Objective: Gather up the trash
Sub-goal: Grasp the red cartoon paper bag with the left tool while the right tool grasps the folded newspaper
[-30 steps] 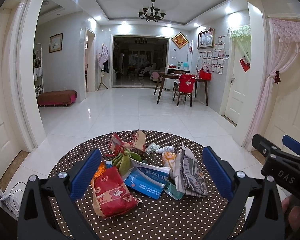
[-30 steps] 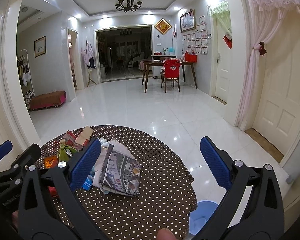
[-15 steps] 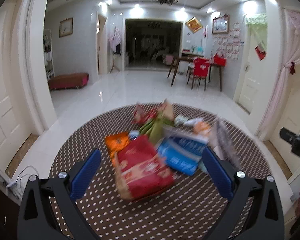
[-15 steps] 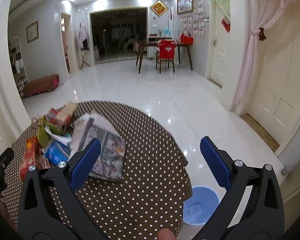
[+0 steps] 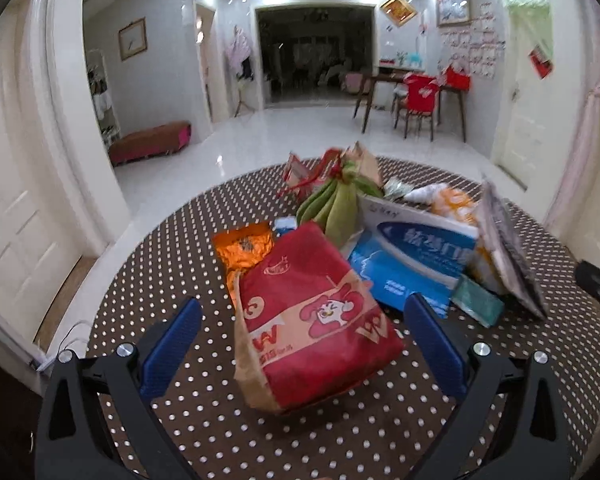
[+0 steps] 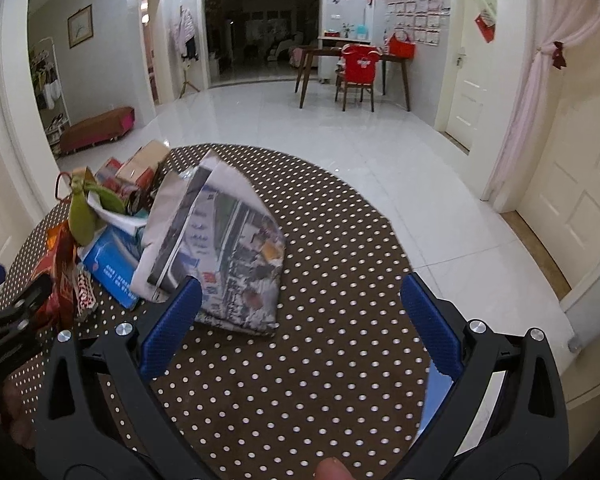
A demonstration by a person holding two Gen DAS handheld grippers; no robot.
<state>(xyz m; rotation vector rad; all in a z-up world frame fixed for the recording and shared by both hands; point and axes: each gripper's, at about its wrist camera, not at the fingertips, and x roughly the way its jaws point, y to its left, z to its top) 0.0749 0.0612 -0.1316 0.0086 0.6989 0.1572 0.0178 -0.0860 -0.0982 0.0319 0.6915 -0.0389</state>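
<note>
Tabletop (image 5: 172, 264) carrying the whole pile, nothing collected yet by the look of it. Folded newspaper (image 6: 236, 256) beside blue box (image 5: 416, 256), red snack bag (image 5: 312, 320) nearest. Left gripper (image 5: 304, 344) and right gripper (image 6: 296, 324) hovering, fingers spread wide, holding nothing. Green banana bunch (image 5: 336, 204) wedged mid-heap, crowding access.

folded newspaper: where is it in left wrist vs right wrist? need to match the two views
Left wrist: folded newspaper at the right edge of the pile, seen edge-on, blurred, right of the blue-and-white packet.
Right wrist: it lies centre-left, flat on the dotted tablecloth, just beyond the left fingertip of the right gripper.
Shared landmark: the blue-and-white packet, left of the newspaper in both views.
</note>
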